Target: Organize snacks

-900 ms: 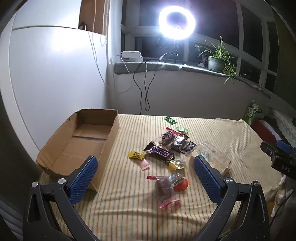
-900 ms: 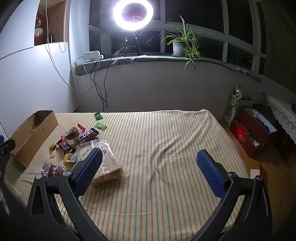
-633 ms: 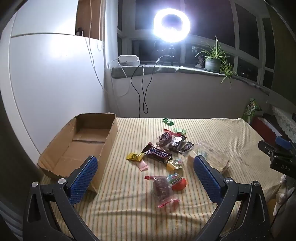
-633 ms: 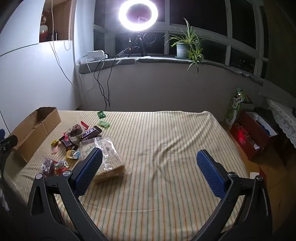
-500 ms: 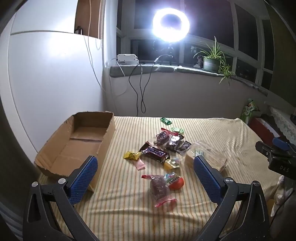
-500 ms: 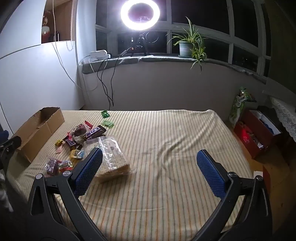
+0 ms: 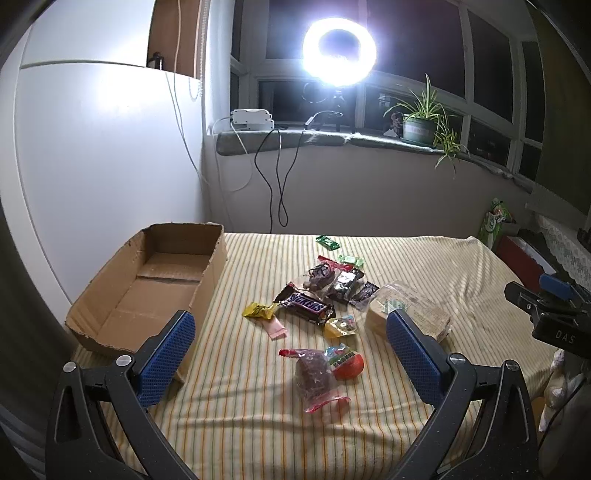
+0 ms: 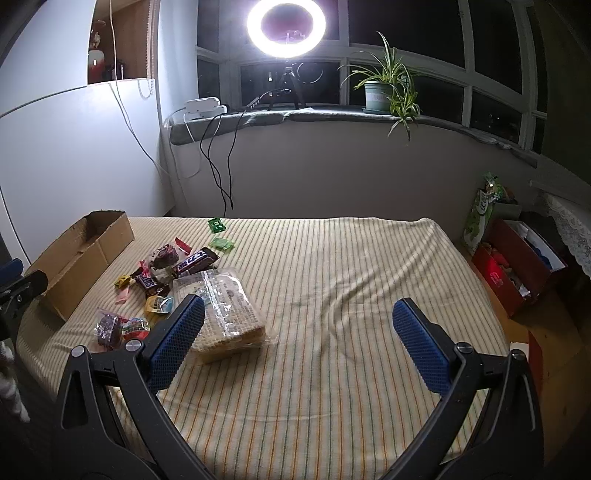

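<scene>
A: What is seen on the bed (image 7: pixel 424 258)?
B: Snacks (image 7: pixel 325 295) are scattered across the striped cover, a Snickers (image 7: pixel 306 305) near the middle of the heap, a clear bag of wafers (image 8: pixel 225 314) at its right edge, and a red egg (image 7: pixel 347 363) nearest the camera. An open cardboard box (image 7: pixel 147 288) is set just left of them, well apart from the wafers.

A: And the tongs?
B: Left tongs (image 7: pixel 286 352) are held wide apart above the near edge of the bed, nothing between the blue pads. Right tongs (image 8: pixel 299 341) are likewise spread and empty, over bare cover right of the wafers. A ring light (image 8: pixel 286 26) is lit on the sill
</scene>
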